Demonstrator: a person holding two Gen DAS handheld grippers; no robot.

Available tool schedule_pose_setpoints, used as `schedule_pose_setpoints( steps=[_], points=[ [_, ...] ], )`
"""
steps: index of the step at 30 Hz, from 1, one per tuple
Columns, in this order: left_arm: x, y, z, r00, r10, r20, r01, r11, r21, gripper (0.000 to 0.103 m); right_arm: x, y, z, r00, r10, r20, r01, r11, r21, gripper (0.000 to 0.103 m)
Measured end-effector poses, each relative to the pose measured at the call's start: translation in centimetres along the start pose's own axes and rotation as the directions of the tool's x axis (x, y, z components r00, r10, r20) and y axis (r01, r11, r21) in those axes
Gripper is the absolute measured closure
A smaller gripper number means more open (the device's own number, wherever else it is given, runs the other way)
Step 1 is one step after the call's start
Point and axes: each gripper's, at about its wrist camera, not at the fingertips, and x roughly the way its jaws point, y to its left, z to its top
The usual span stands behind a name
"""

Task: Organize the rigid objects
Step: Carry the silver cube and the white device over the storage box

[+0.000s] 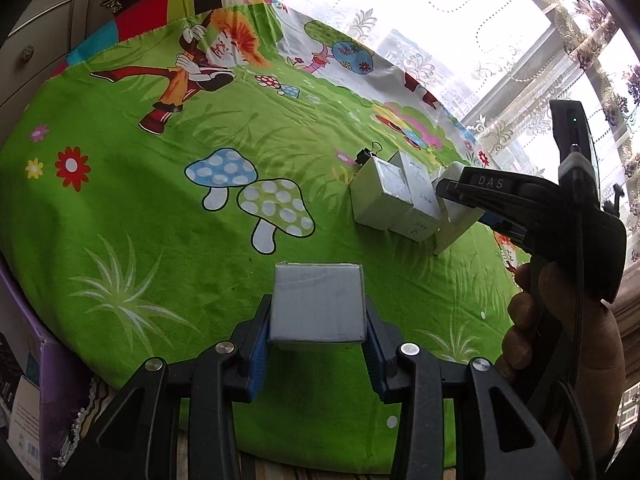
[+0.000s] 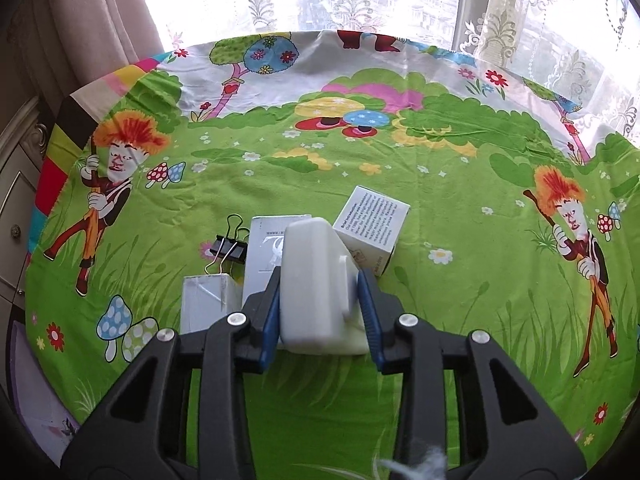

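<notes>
My left gripper (image 1: 318,320) is shut on a grey-white cube box (image 1: 318,300), held just above the green cartoon cloth (image 1: 160,220). In the right wrist view my right gripper (image 2: 320,312) is shut on a white plastic block (image 2: 312,280), both blue pads against its sides. That block stands beside a row of white boxes: a small one (image 2: 206,300), a taller one with a logo (image 2: 264,248), and one with printed text (image 2: 374,224). A black binder clip (image 2: 230,250) lies behind them. In the left wrist view the right gripper (image 1: 460,204) holds the block (image 1: 454,228) next to two boxes (image 1: 380,196).
A person's hand (image 1: 560,340) grips the right tool. A drawer cabinet (image 1: 36,40) stands to the left of the table, and a purple carton (image 1: 28,400) lies at its near left edge. Lace curtains (image 2: 520,20) and a window sit behind the far edge.
</notes>
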Motion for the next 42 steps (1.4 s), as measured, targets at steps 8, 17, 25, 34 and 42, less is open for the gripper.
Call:
schedule_pose_setpoints(
  steps=[8, 17, 25, 34, 42],
  points=[
    [-0.3, -0.1, 0.0, 1.0, 0.002, 0.009, -0.002, 1.0, 0.005, 0.062, -3.3, -2.5, -2.4, 0.999, 0.004, 0.034, -0.007, 0.998, 0.064, 0.074],
    [-2.8, -0.3, -0.7, 0.998, 0.021, 0.055, -0.023, 0.999, 0.034, 0.062, -7.8, -3.9, -6.8, 0.997, 0.051, 0.051, -0.056, 0.993, 0.102, 0.074],
    [-6.4, 1.0, -1.6, 0.996, 0.03, 0.087, -0.031, 0.999, 0.015, 0.062, -10.8, -2.6, -9.7, 0.994, 0.095, 0.053, -0.099, 0.991, 0.086, 0.074],
    [-10.3, 3.7, -2.5, 0.991, 0.055, 0.124, -0.054, 0.998, -0.011, 0.062, -13.3, 2.5, -11.9, 0.983, 0.177, 0.043, -0.176, 0.984, -0.015, 0.074],
    [-13.4, 9.1, -2.6, 0.981, 0.121, 0.153, -0.106, 0.989, -0.103, 0.062, -14.4, 8.4, -13.8, 0.966, 0.258, 0.009, -0.255, 0.958, -0.13, 0.074]
  ],
)
